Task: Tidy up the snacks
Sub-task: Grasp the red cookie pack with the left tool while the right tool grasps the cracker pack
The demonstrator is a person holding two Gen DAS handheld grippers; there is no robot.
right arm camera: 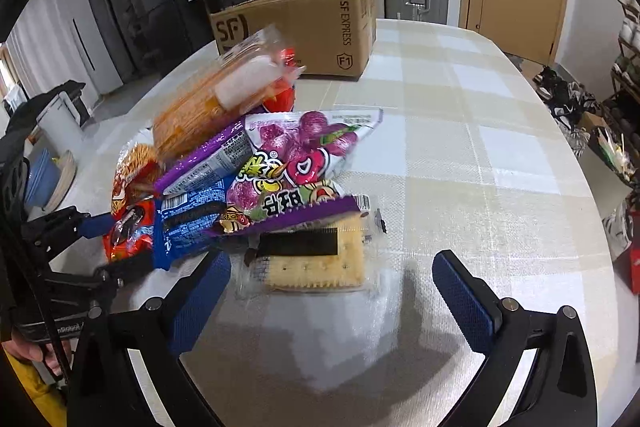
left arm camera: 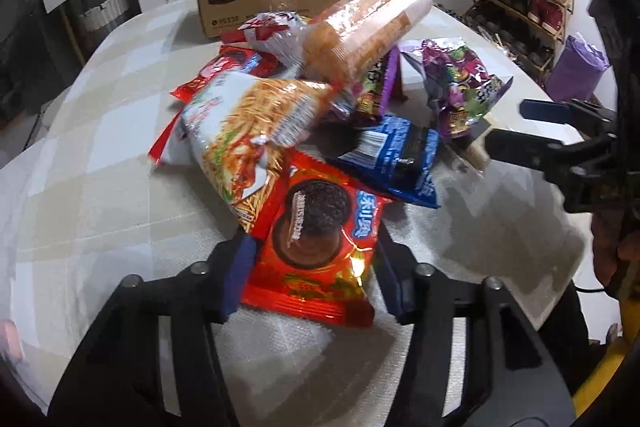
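Snacks lie heaped on a checked surface [right arm camera: 460, 131] in front of a cardboard SF Express box [right arm camera: 316, 27] at the upper centre of the frame. The left claw [left arm camera: 316, 275], low in its own view, is clenched on a red chocolate-biscuit packet [left arm camera: 320, 247] at the near edge of the pile, blue pads pressing both sides. The right claw [right arm camera: 332, 287] stands released, its jaws wide, with a clear-wrapped cracker pack [right arm camera: 320, 263] lying flat between them, untouched. A purple grape-candy bag [right arm camera: 296, 167] overlaps the crackers' far edge; a long orange biscuit sleeve [left arm camera: 360, 31] tops the heap.
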